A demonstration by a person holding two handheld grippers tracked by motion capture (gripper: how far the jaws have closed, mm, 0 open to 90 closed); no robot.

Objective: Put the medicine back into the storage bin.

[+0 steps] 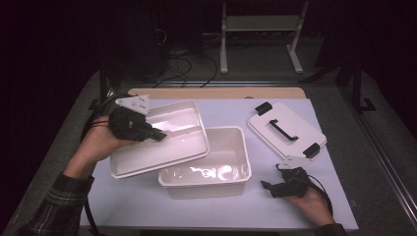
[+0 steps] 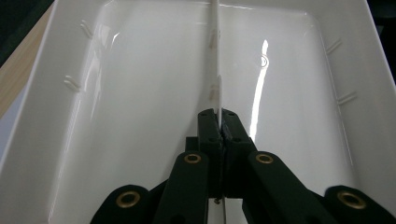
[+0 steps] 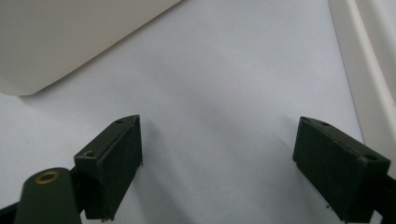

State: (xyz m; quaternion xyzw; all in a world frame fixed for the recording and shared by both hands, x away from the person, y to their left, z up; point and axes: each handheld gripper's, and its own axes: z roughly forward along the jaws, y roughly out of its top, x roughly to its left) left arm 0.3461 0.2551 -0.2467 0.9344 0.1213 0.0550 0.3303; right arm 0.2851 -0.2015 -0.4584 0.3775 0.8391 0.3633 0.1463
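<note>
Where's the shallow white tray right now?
In the high view the shallow white tray is left of centre, tilted, its right edge overlapping the deeper white bin. The left gripper is shut on its rim.

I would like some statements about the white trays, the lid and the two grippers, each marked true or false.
1. The left gripper is clamped on the rim of the shallow white plastic tray. True.
2. The shallow tray lies flat on the table. False: it is tilted, one side resting on the deep white plastic tub.
3. The right gripper holds the flat white lid with black handle and clips. False: its fingers stand apart over bare table, nothing between them.
4. The lid lies on the table, right of the tub. True.
5. The tub holds food. False: it looks empty.
</note>
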